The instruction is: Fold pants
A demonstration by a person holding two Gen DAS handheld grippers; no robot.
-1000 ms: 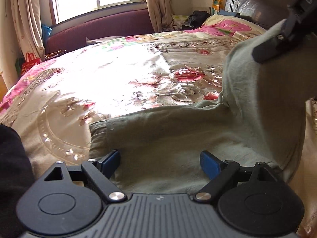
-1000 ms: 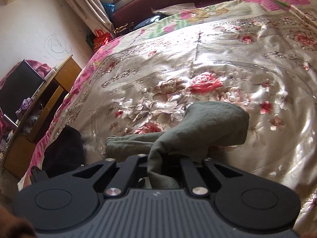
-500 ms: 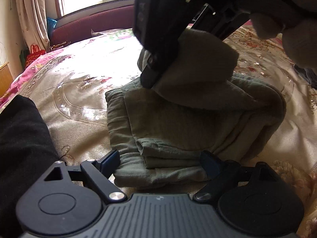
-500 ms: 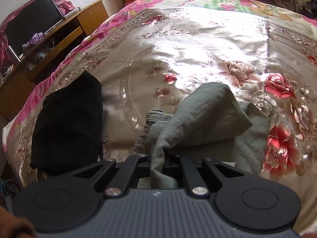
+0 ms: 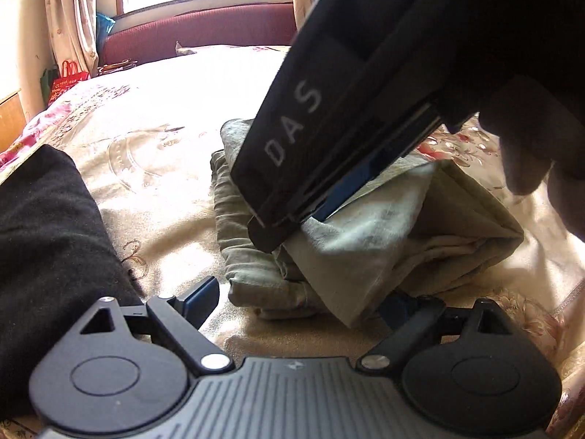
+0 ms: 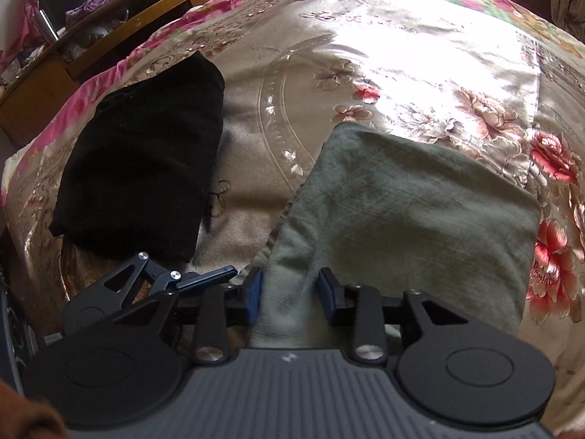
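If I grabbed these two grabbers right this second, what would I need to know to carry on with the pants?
Right gripper: its jaws have just been opening; the green pants lie between the pads, no longer pinched.
Left gripper: open and holding nothing, with the near edge of the pants between its fingers.
Pants: on the flowered bedspread, folded into a compact bundle, the top flap just laid over.
A black garment lies beside them, apart.
Done: the fold over looks made.
Left: probably draw the right gripper back, then smooth or square the bundle if the near corner sticks out.
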